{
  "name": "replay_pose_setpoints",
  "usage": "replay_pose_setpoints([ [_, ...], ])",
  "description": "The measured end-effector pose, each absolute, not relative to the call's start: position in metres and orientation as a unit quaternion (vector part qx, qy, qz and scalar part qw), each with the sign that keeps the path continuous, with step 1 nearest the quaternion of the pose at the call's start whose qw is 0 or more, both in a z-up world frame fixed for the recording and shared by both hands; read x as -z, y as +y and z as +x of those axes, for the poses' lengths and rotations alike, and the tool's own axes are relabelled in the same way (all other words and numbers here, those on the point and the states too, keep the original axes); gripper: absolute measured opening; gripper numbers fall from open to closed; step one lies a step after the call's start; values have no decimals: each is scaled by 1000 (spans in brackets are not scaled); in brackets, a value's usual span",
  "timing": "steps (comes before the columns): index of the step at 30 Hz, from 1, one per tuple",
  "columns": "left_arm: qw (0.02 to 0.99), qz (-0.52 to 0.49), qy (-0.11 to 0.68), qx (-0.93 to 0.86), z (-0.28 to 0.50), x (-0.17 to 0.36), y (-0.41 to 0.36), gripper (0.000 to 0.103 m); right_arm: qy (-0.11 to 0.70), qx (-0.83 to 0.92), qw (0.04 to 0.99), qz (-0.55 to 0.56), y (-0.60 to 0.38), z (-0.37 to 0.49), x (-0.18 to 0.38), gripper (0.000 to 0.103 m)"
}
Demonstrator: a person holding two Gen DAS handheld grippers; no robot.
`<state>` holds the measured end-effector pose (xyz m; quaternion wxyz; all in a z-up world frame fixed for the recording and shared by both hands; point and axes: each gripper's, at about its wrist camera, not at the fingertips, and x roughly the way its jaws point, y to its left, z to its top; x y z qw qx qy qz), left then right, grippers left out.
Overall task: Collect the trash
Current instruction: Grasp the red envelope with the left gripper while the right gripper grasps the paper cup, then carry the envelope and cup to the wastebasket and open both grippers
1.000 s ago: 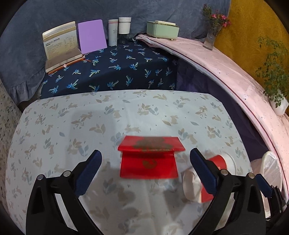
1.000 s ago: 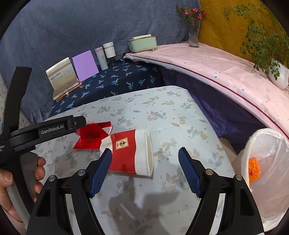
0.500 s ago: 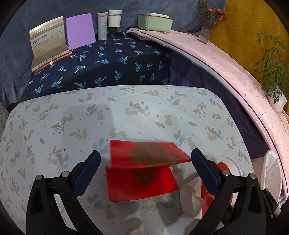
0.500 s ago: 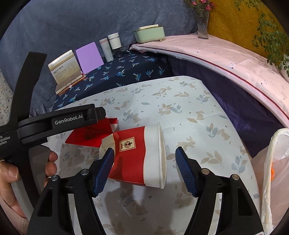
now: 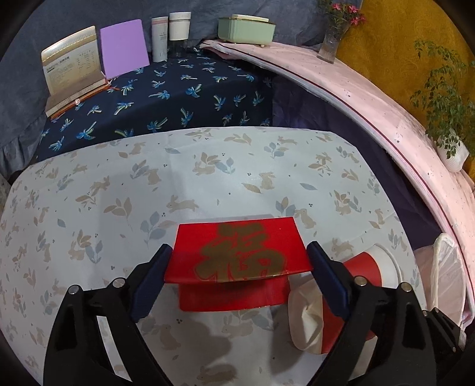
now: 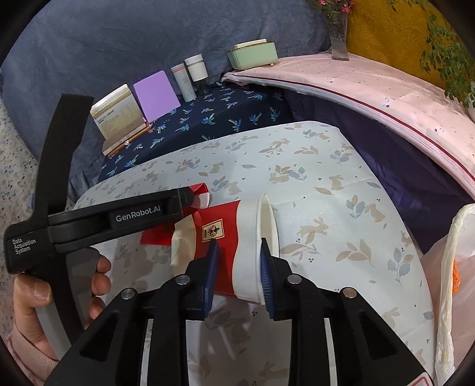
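Round table (image 5: 207, 178) under a pale cloth printed with rabbits and leaves fills the middle of both views. Behind it, upper centre, a navy palm-print surface (image 5: 178, 95); a pink-draped ledge (image 5: 371, 98) sweeps down the right side.

White trash bag (image 6: 448, 267) at the right edge of the right wrist view, beside the table, something orange inside. Its rim also shows at the lower right of the left wrist view.

Left gripper (image 5: 239, 277), bottom centre of its own view: blue pads stand on either side of the raised flap of a folded red paper (image 5: 240, 252) bearing a gold character. Pads are at the flap's edges; cannot tell if they press it. From the right wrist view this gripper (image 6: 193, 200) comes in from the left, a bare hand (image 6: 44, 294) around its handle.

Right gripper (image 6: 237, 267), bottom centre: jaws closed in on a crushed red-and-white paper cup (image 6: 225, 237) lying on its side, one pad on the red band, the other at the white rim. Cup touches the red paper's right side, lower right in the left wrist view (image 5: 356, 291).

Upper left: open book (image 5: 74, 68), purple card (image 5: 124, 47), two white bottles (image 5: 170, 32). Mint-green box (image 5: 245, 28) upper centre. Flower vase (image 5: 332, 41) and potted plant (image 5: 445, 118) at right.
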<state>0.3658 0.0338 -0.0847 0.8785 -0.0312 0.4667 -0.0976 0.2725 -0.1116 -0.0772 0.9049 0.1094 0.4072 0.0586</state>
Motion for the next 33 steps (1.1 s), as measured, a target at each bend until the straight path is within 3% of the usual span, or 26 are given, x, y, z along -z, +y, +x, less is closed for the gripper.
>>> replay_pose_setpoints([
  [10,887,-36,446,113,341,56,24,86,383,-52,915,113,-120,251,50,5],
  [33,892,2,407,198,256,-14,-78,86,308,54,941,129,-222,154,-30,4],
])
